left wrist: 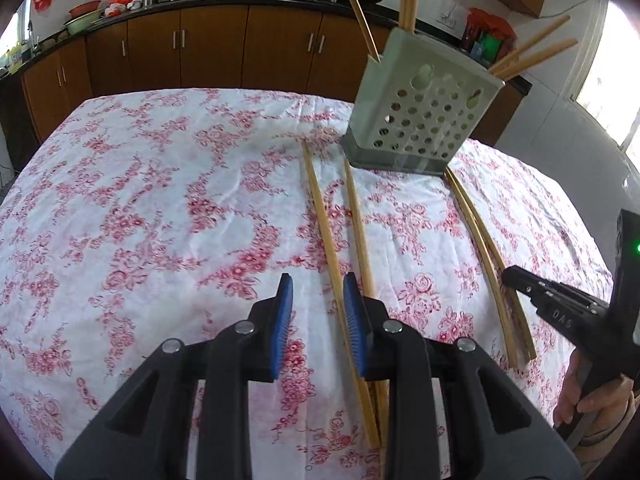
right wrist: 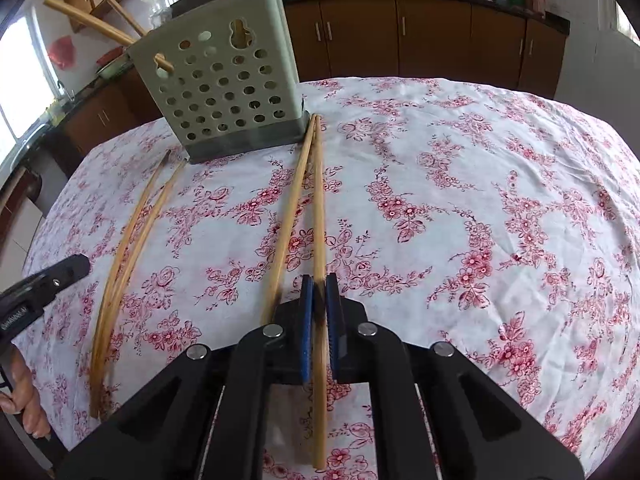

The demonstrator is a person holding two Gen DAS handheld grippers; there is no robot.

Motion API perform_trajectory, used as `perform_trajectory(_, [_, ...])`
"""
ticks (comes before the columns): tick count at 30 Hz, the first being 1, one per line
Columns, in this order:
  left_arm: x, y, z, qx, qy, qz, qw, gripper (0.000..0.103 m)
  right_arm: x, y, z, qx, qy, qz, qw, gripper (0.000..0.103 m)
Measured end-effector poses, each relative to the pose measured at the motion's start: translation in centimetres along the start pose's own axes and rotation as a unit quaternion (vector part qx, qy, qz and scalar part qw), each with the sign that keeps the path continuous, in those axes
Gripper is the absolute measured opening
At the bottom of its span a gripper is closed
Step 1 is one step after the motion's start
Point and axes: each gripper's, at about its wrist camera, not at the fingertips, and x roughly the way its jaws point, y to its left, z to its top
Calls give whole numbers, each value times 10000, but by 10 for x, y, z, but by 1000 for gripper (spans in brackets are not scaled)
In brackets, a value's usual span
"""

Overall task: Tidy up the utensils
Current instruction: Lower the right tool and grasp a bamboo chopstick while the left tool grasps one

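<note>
Four bamboo chopsticks lie loose on the surface (left wrist: 160, 200), in two pairs. One pair (left wrist: 340, 240) runs from the foot of the holder (left wrist: 420, 112) toward the left tool (left wrist: 318, 292); the other pair (left wrist: 488, 256) lies to its right, near the right tool (left wrist: 516, 276). In the right wrist view these are the straight pair (right wrist: 296, 208) beside the holder (right wrist: 224, 88) and the bowed-looking pair (right wrist: 132, 240) at the left. At least five more sticks stand in the holder, leaning out past its rim at different angles. The chopsticks are slim, round, pale tan rods; the one in the right tool (right wrist: 319, 292) has a dark scorched patch where the pads meet it. The holder is a single pale grey-green plastic box, its wall pierced with rows of round holes and two gourd-shaped openings, set on a darker grey base. The surface is covered in a wrinkled white cloth printed with red roses. The left tool's blue ribbed pads stand apart with nothing between them, poised over the near ends of its pair, one stick passing just by the right pad. The right tool is clamped on one chopstick (right wrist: 318, 216) of the straight pair, which passes between the blue pads; its partner lies just beside it on the cloth. Behind the surface run brown wooden cabinets (left wrist: 208, 44) under a dark counter carrying woks, bowls and bottles.
</note>
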Motion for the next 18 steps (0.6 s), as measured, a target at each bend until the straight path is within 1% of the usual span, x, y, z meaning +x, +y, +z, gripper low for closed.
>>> perform_trajectory(3, [7, -4, -2, 94, 95, 19, 9999, 26, -4, 0, -4, -108, -16, -48, 9999, 8])
perform_trajectory(9, [16, -12, -9, 238, 283, -7, 9993, 21, -7, -3, -6, -23, -1, -24, 10000, 8])
perform_trajectory(11, [18, -14, -10, 306, 265, 44, 9992, 20, -8, -4, -6, -24, -2, -25, 10000, 8])
perform_trajectory(15, [20, -18, -11, 446, 230, 264, 9984, 9, -9, -2, -7, -148, -44, -69, 9999, 8])
perform_trajectory(18, [22, -9, -5, 379, 221, 331, 9985, 8, -8, -4, -6, -186, -126, -243, 9995, 7])
